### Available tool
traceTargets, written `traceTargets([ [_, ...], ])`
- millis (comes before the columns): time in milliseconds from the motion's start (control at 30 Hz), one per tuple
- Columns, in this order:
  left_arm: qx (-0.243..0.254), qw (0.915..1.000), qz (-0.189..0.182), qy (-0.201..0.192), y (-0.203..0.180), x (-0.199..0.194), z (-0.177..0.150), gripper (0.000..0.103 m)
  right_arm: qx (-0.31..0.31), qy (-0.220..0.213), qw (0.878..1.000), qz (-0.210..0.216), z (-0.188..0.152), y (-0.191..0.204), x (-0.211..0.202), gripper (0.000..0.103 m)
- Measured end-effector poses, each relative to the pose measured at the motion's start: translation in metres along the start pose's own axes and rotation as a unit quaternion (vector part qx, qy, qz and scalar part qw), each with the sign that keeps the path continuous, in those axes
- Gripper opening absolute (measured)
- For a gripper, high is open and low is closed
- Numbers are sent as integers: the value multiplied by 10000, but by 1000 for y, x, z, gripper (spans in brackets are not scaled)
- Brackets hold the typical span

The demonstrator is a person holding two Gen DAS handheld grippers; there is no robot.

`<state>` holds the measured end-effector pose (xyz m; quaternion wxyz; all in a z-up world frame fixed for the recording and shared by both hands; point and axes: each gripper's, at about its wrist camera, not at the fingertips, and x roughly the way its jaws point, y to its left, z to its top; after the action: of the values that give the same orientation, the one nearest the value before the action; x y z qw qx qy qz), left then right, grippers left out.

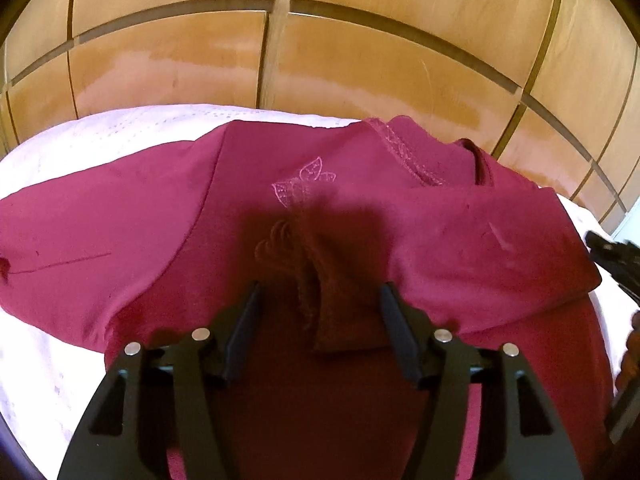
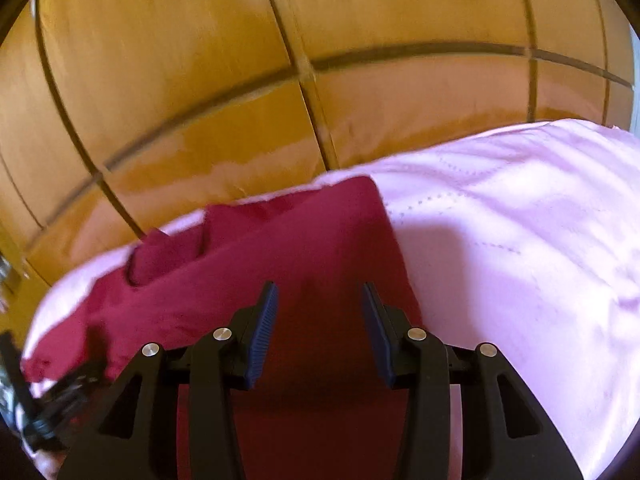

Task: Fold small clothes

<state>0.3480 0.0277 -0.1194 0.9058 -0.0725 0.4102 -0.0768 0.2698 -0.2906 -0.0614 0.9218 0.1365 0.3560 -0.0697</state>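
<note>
Left claw (image 1: pixel 320 292) open, garment (image 1: pixel 440 232) edges cropped

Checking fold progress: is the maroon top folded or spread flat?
Partly folded: the maroon top has one side flapped over its front, on the pink bedsheet.

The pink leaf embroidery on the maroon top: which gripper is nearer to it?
Left. The left gripper sits just below the embroidery; the right gripper is over plain cloth near the garment's edge.

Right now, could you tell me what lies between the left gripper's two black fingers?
In the left wrist view, a raised fold of the maroon embroidered garment stands between the open left gripper fingers, untouched by either.
</note>
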Motion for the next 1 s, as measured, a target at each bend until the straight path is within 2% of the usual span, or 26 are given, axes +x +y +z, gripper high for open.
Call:
traceTargets([
  [100,-54,9999,-92,32,3,2,0,63,71,184,9990,-397,-2,-16,28,42],
  [200,65,10000,-1,56,-1,5,-1,65,333,171,9986,-372,-3,-29,33,42],
  [300,48,10000,-28,55,1,5,-2,65,149,124,9984,-539,-5,-23,33,45],
  [433,13,9999,-95,59,3,4,-2,67,109,162,9985,-507,-3,-20,25,50],
  [467,12,9999,-132,61,2,4,-2,71,101,144,9984,-529,-3,-14,18,58],
  [500,16,9998,-193,71,2,5,-2,73,96,80,9987,-496,-6,-10,7,72],
  [533,41,9995,-310,96,1,5,-2,81,90,16,9991,-405,-10,-7,-3,76],
  [667,173,9987,-381,286,-4,0,2,95,-281,194,9993,-127,-45,22,-33,77],
  [733,151,9985,-457,249,-2,-14,-1,96,-481,349,9981,-181,-64,30,-36,77],
  [833,-301,9984,-482,-77,24,-43,-7,100,-603,415,9970,-265,-79,35,-35,86],
  [900,-821,9954,-414,-276,53,-60,-12,101,-655,418,9965,-315,-81,36,-34,89],
  [1000,-1689,9844,-87,-489,107,-84,-22,101,-811,527,9943,-457,-85,41,-28,92],
])
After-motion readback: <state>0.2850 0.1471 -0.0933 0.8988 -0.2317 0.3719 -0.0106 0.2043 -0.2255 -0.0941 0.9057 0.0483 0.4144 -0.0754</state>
